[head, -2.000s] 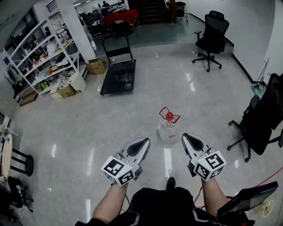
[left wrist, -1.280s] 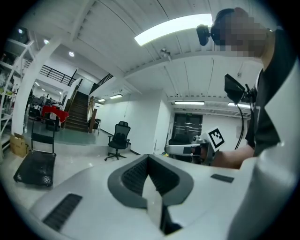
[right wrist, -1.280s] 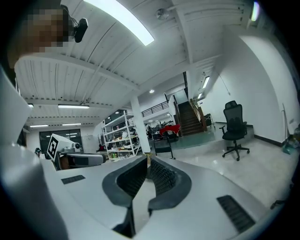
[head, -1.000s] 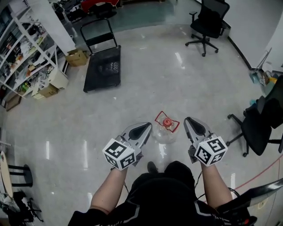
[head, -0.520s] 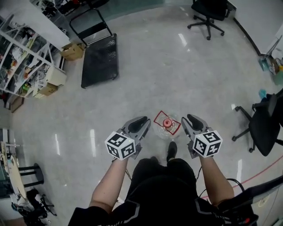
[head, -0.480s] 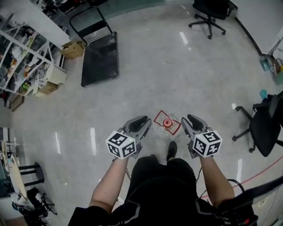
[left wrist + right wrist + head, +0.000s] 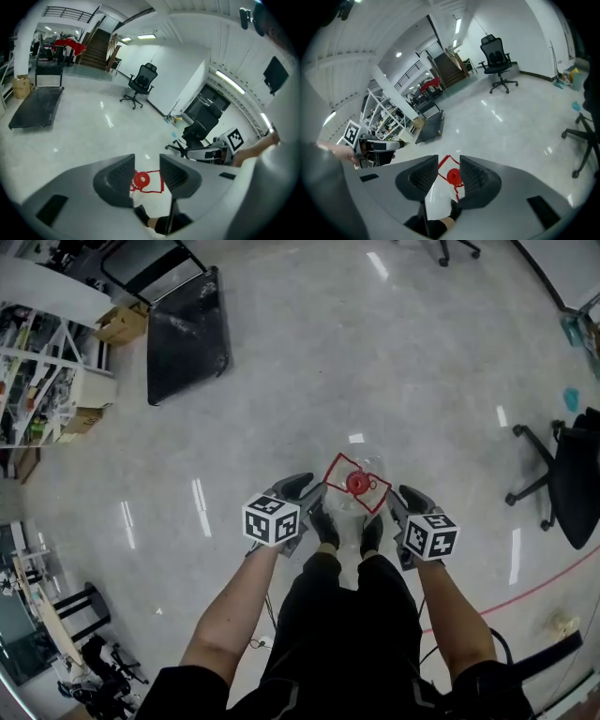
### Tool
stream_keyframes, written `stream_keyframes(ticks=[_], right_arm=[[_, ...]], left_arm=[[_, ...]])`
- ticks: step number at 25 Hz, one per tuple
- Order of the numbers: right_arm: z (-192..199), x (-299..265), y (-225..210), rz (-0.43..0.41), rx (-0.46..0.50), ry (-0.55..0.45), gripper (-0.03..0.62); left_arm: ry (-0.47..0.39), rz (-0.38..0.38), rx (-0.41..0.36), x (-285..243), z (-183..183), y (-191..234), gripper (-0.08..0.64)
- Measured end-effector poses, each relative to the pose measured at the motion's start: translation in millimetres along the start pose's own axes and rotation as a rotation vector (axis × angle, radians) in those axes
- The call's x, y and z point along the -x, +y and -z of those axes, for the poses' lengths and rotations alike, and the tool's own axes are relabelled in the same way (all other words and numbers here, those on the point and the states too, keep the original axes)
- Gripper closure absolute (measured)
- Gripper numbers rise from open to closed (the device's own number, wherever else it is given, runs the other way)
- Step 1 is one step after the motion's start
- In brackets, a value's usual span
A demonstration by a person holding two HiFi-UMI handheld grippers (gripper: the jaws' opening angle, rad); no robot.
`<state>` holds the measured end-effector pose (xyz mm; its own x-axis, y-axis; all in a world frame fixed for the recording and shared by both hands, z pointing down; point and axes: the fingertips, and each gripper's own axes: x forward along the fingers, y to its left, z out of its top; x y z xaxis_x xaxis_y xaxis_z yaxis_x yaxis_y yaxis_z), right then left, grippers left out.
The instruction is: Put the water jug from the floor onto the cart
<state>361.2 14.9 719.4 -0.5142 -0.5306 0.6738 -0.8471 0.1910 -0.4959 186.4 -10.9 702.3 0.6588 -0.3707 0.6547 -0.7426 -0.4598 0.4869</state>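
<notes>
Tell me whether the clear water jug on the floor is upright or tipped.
Upright: the clear plastic water jug shows its round red cap facing straight up.

Office/lab space w/ glossy floor (image 7: 309,362), swivel chair (image 7: 499,61), stocked shelf racks (image 7: 386,112), flatbed cart (image 7: 183,334), cardboard box (image 7: 20,86), stairs (image 7: 96,47).

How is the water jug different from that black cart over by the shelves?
The water jug is clear with a red cap and handle; the cart is a flat black platform. The jug stands right by the person's shoes; the cart sits far off near the shelves. Both rest on the floor.
</notes>
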Motion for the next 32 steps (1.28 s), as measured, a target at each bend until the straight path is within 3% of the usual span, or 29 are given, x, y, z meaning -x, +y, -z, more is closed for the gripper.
stream_keyframes(ticks=[8,14,22,24,25,27,32], right_arm=[[84.1,-57.0,-60.2,0.092,-0.152,0.118,0.432],[129.8,-89.7,-77.5,0.124,-0.248,0.156,0.41],[150.5,-106.3,-89.9,0.073,-0.349,0.173,0.412],[154.6,-107.9,-92.6,0.045,-0.392,0.181,0.428],[156.3,-108.8,-93.5,0.038,-0.416,0.185,0.477],[154.7,-110.9,-91.8,0.025,-0.445,0.178,0.492],[135.6,-110.1,-70.7,0.026,-0.432,0.188,0.495]], left_arm=[[0.177,0.004,0.022,-90.5,73.6,53.7,0.402],[0.278,0.004,0.002,-139.2,109.8,76.6,0.385],[0.353,0.013,-0.008,-170.4,132.8,87.7,0.371],[0.36,0.001,-0.001,-173.5,137.4,89.8,0.45],[0.362,0.0,0.001,-173.2,139.2,91.5,0.486],[0.368,0.017,0.008,-169.3,143.1,93.4,0.486],[0.361,0.049,0.104,-154.4,143.4,86.5,0.486]])
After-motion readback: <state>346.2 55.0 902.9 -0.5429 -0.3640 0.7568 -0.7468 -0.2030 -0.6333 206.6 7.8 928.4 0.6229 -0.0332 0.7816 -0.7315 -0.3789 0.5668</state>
